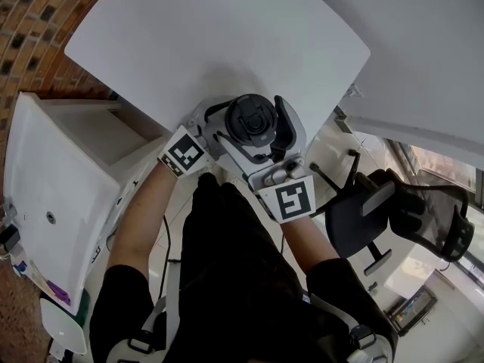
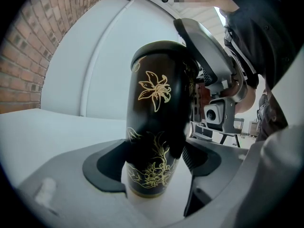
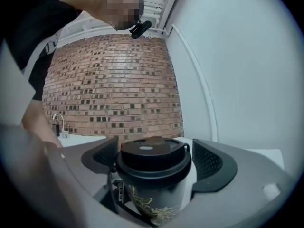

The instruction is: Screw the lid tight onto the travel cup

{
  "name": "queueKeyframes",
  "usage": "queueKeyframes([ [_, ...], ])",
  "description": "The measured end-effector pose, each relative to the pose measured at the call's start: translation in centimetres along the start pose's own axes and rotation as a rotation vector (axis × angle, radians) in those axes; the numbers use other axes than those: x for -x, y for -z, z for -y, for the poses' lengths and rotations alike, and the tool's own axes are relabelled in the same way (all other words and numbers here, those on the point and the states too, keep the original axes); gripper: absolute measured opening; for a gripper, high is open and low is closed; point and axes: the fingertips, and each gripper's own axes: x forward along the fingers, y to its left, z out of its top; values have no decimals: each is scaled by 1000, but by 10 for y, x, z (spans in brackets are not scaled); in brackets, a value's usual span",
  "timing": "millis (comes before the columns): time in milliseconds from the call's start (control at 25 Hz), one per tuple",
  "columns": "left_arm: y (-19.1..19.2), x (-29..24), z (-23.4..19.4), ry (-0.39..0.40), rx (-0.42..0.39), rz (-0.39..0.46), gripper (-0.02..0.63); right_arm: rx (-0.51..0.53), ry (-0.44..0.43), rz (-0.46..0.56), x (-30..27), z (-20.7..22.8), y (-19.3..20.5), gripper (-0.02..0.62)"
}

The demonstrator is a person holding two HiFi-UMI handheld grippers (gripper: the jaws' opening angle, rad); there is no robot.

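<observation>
- Standing by the near edge of the white table (image 1: 227,36) is a black cup (image 2: 151,127) with gold flowers on it.
- The cup is upright, and its bottom is down at the table top.
- A black lid (image 3: 153,156) sits on top of the cup.
- The left gripper (image 2: 152,164) comes in from the side, low on the cup. Its two fingers are wide apart and press on the cup's sides, so it holds the cup.
- The right gripper (image 3: 154,161) is higher up, at the lid. Its fingers are wide apart too, one on each side of the lid. Their dark pads (image 3: 102,158) sit right against the lid's rim.
- The two grippers are close together at the table's edge.
- Off the table, a white cabinet (image 1: 53,187) is on the left and a black chair (image 1: 393,218) is on the right.
- A brick wall (image 3: 109,89) is behind the table.
</observation>
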Motion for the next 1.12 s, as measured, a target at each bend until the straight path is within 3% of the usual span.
queueKeyframes([
  [200,2,1,0,-2,2,-2,374,-12,-140,-49,7,-5,6,491],
  [440,1,1,0,0,2,-4,374,39,-547,-104,7,-10,-6,503],
  [520,1,0,0,0,3,-3,374,97,-605,-109,3,-15,-7,503],
  [1120,1,0,0,-1,2,-3,374,51,-482,-46,-8,-19,-9,482],
])
